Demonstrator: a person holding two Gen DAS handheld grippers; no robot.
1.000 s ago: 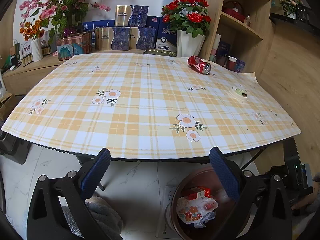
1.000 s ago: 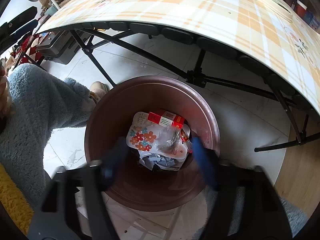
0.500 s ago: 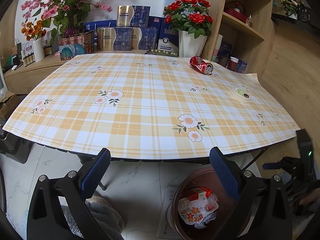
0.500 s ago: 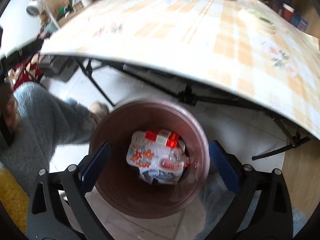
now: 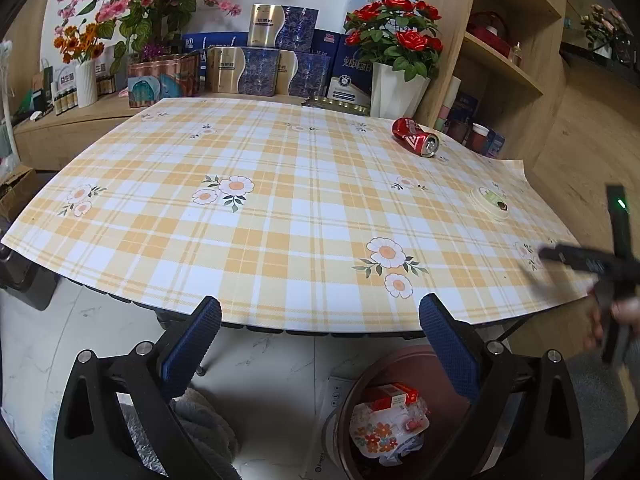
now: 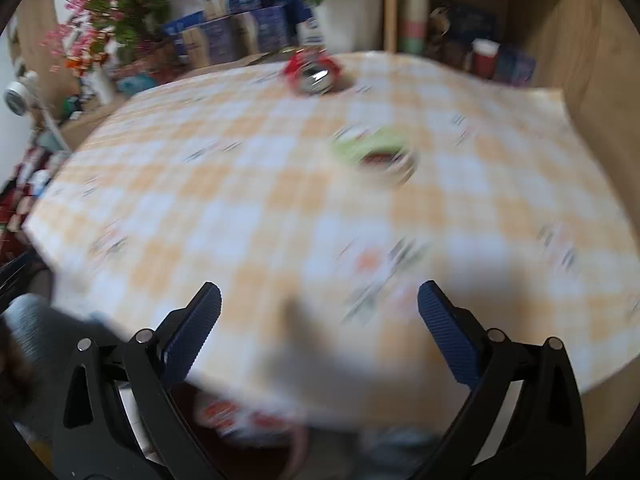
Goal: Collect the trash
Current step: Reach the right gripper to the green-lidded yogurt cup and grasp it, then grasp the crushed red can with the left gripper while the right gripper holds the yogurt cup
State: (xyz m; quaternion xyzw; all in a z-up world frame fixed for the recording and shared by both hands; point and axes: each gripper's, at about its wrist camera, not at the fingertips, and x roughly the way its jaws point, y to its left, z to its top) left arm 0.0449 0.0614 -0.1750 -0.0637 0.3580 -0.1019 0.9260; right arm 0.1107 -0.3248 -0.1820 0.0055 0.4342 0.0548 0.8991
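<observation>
- The left claw [image 5: 320, 344] stands wide open with nothing between its blue pads. It hangs off the near edge of the desk [image 5: 280, 240], above the floor.
- The right claw [image 6: 319, 334] is likewise spread fully wide and grips nothing. It sits over the near edge of the desk; its own view is badly blurred.
- In the left wrist view the right claw shows as a dark, smeared shape at the desk's near right corner, with part of a hand [image 5: 616, 316] on it.
- The desk carries a yellow-and-white plaid cloth printed with flowers.
- A crushed red drink can [image 5: 415, 142] lies on its side near the far right corner of the desk, its open end turned toward the right edge.
- A small round lid-like item [image 5: 490, 203], pale with green on top, lies flat close to the right edge, well apart from the can. Its exact nature cannot be told.
- A brown round bin [image 5: 400, 364] stands on the floor below the near edge, toward the right corner.
- Inside the bin lie a red-and-white carton [image 5: 390, 396] and a flower-printed wrapper [image 5: 374, 434] on crumpled paper.
- Beyond the far edge stand boxes and a white vase of red roses [image 5: 394, 46].
</observation>
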